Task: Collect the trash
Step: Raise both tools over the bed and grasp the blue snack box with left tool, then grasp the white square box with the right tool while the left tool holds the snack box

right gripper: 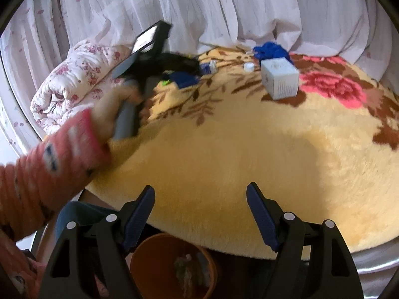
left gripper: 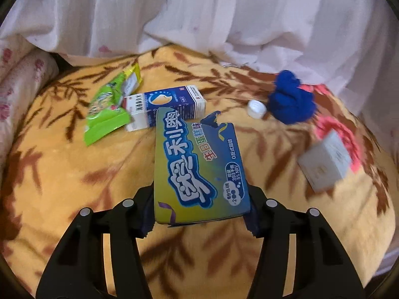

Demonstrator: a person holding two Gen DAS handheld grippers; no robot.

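Observation:
My left gripper (left gripper: 199, 214) is shut on a blue and green snack box (left gripper: 199, 164) and holds it above the yellow flowered blanket (left gripper: 74, 174). Beyond it lie a green snack wrapper (left gripper: 107, 109), a blue and white carton (left gripper: 172, 104), a white bottle cap (left gripper: 256, 108), a crumpled blue cloth (left gripper: 291, 99) and a small white box (left gripper: 326, 162). My right gripper (right gripper: 200, 216) is open and empty at the blanket's near edge, above an orange bin (right gripper: 172, 266) with some trash in it. The white box (right gripper: 279, 78) and the cap (right gripper: 249, 67) also show in the right wrist view.
White curtains (left gripper: 199, 12) hang behind the bed. A rolled floral quilt (right gripper: 74, 79) lies at the left. The person's left arm in a red sleeve (right gripper: 49, 167) and the left gripper's body (right gripper: 147, 57) cross the left of the right wrist view.

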